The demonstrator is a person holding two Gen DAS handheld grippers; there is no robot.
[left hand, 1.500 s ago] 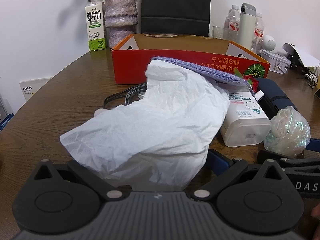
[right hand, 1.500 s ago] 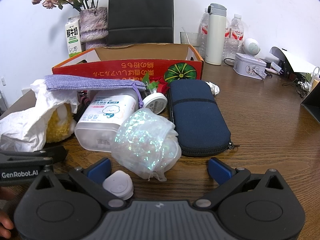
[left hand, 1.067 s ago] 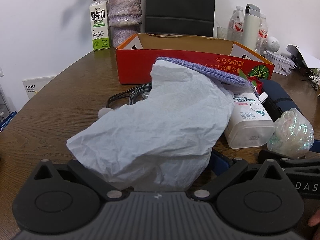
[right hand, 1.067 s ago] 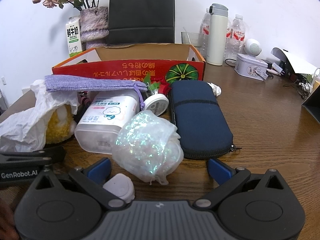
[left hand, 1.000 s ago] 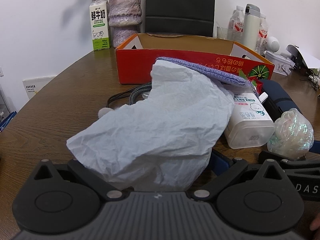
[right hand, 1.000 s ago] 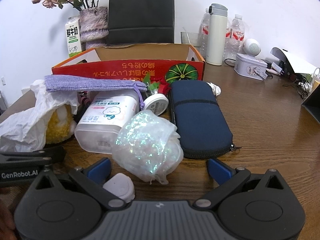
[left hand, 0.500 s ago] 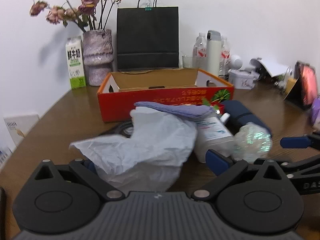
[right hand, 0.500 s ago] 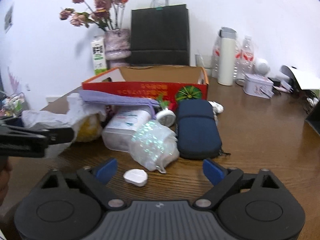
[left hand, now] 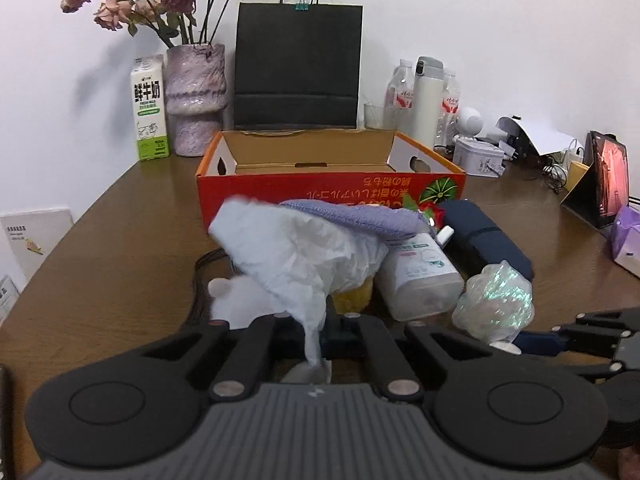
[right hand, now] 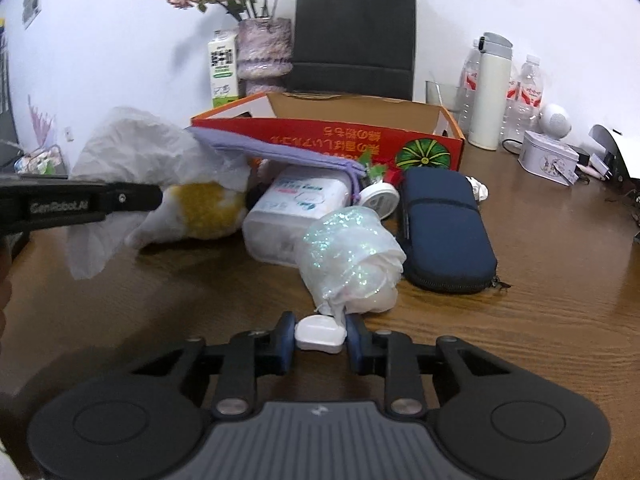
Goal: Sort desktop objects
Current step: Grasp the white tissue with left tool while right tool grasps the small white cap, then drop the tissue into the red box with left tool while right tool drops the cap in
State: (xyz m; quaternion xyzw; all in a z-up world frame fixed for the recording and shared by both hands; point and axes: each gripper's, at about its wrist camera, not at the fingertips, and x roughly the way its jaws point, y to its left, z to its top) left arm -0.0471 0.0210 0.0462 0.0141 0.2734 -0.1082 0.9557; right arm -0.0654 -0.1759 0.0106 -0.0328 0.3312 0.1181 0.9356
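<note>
A: What has changed in the left wrist view since a second ago?

B: The left gripper [left hand: 318,338] had its jaws spread wide then, with the white paper [left hand: 304,256] lying loose between them. Its jaws have just been closing and are now clenched on a lower fold of that paper, which is drawn up into a peak in front of the red box [left hand: 332,190]. A yellow plush thing [left hand: 352,298] shows under the lifted edge.

A: And the box itself?

B: From here its inside looks empty, so I judge the sorting has barely begun. The purple cloth [left hand: 360,216], the plastic tub [left hand: 416,272], the dark blue case [left hand: 484,236] and the shiny pouch [left hand: 496,300] all lie in front of the box, not in it.

A: Now the right wrist view?

B: The right gripper [right hand: 320,340] was wide open a second ago, and the small white case [right hand: 320,334] lay on the table [right hand: 560,280] by its left finger. Its jaws have just been closing; the case now sits between the blue pads, which appear to press its two sides.

A: Where is that against the box?

B: Well in front of the red box [right hand: 320,136], just nearer than the shiny pouch [right hand: 352,256], low over the table.

A: What is left?

B: Nearly everything, I think: both grasped things must be carried off, then the rest of the pile.
</note>
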